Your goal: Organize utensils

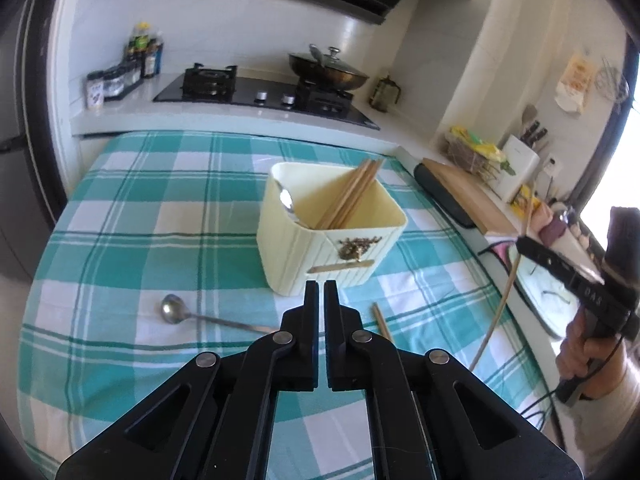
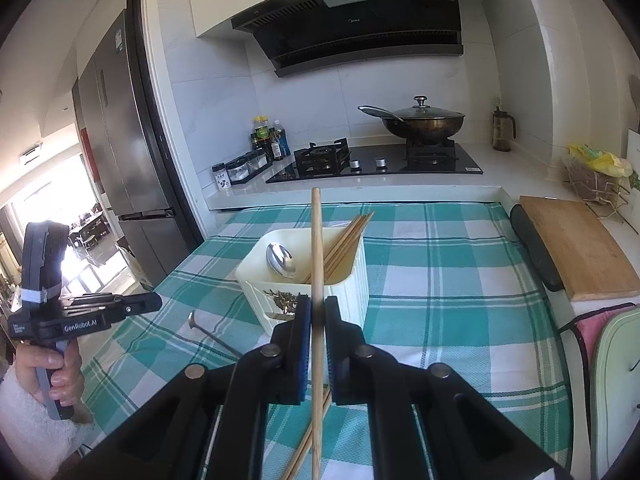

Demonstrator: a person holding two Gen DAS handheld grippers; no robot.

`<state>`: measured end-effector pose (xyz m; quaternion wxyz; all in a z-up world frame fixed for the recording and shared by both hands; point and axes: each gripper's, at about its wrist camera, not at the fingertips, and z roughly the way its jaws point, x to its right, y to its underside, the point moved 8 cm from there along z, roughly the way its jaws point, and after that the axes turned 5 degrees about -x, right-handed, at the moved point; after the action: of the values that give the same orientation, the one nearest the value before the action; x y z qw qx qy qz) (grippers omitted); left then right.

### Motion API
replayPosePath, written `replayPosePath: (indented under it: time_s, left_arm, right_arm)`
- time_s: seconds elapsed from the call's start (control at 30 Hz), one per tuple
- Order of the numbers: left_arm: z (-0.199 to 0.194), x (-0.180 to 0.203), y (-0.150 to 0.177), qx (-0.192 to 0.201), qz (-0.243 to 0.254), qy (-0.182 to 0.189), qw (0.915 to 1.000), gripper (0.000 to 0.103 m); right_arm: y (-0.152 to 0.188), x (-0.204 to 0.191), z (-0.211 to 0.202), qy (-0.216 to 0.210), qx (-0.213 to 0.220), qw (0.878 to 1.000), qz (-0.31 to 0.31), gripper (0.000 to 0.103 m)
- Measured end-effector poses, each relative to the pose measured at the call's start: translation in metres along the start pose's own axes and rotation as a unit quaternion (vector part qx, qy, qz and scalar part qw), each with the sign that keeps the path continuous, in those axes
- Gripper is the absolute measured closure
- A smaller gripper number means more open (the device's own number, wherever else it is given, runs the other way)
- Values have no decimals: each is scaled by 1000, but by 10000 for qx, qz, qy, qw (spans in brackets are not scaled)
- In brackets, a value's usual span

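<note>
A cream utensil holder (image 1: 332, 232) (image 2: 352, 280) stands on the checked cloth, with several wooden chopsticks (image 1: 352, 194) (image 2: 346, 242) and a metal spoon (image 1: 287, 202) (image 2: 280, 259) inside. A second metal spoon (image 1: 176, 311) (image 2: 200, 326) lies on the cloth in front of the holder. One chopstick (image 1: 382, 324) (image 2: 300, 452) lies on the cloth. My right gripper (image 2: 316, 312) (image 1: 524, 242) is shut on a wooden chopstick (image 2: 316, 248) (image 1: 502, 300), held upright off to the right of the holder. My left gripper (image 1: 321, 292) (image 2: 156, 302) is shut and empty, just in front of the holder.
The teal checked cloth (image 1: 140, 208) (image 2: 460, 280) covers the counter. A gas hob with a lidded wok (image 1: 328, 70) (image 2: 424, 120) is behind. A wooden cutting board (image 1: 472, 192) (image 2: 580, 248) lies at the right, with a knife block (image 1: 520, 160) and a basket (image 2: 596, 184).
</note>
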<state>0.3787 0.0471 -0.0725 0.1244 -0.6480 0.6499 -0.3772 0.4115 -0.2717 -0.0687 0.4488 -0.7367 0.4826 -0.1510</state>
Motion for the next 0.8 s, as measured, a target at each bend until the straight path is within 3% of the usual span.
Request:
replayPosePath:
  time_s: [0.07, 0.17, 0.23, 0.33, 0.37, 0.5, 0.8]
  left_arm:
    - [-4, -32, -4, 3, -521, -41, 9986, 94]
    - [-6, -83, -4, 12, -1186, -377, 9922, 70]
    - [5, -104, 4, -163, -1416, -510, 9885, 66]
    - [38, -116, 18, -548, -1591, -551, 9842, 61]
    - [50, -118, 22, -667, -1639, -579, 9825, 55]
    - [90, -125, 22, -796, -1874, -713, 9764, 41]
    - [155, -147, 1, -859, -2109, -1815, 9567, 41]
  right_arm:
    - [4, 0, 0, -21, -32, 10000, -2, 96]
    - [10, 0, 1, -39, -94, 9999, -65, 96]
    - [14, -2, 3, -6, -123, 9998, -167, 96]
    - [17, -7, 10, -66, -173, 9996, -217, 96]
    - [17, -8, 12, -93, -178, 9996, -216, 96]
    - [20, -15, 18, -165, -195, 9994, -232, 96]
    - [30, -16, 20, -211, -224, 9992, -273, 96]
